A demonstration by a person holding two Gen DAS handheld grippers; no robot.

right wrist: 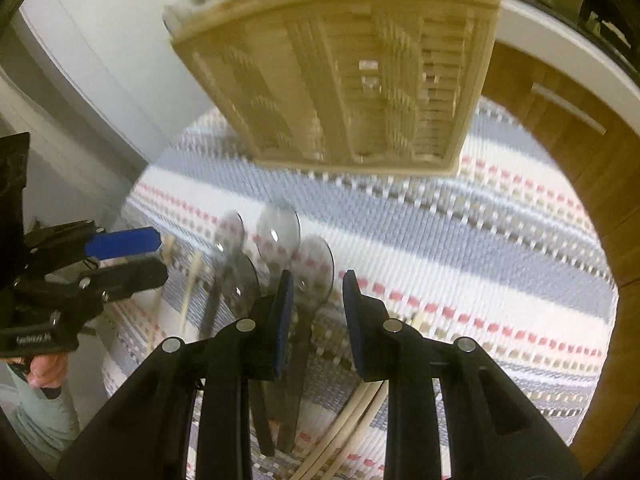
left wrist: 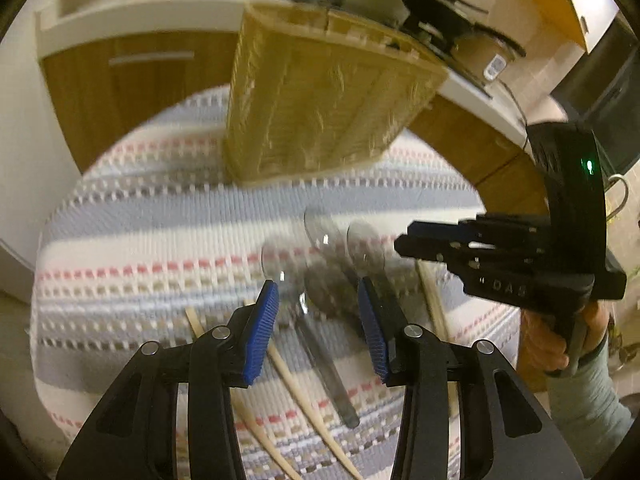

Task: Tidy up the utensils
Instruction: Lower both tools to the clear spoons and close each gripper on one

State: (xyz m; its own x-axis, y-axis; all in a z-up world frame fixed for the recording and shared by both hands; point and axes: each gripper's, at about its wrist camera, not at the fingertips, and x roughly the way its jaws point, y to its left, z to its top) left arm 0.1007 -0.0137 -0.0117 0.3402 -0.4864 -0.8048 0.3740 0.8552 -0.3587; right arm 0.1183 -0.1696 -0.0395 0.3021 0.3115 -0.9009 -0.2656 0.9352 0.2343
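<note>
My left tool (left wrist: 316, 320) stands half open and holds nothing; the spoons (left wrist: 320, 276) lie just beyond its pads on the striped cloth (left wrist: 140, 240). My right tool (right wrist: 316, 312) is open more narrowly, also empty, over one spoon (right wrist: 316, 268). I think I should take one handle only, low and square. The chopsticks (left wrist: 304, 392) lie beside the spoons, so I must not catch them. The wooden holder (left wrist: 320, 100) stands behind.
</note>
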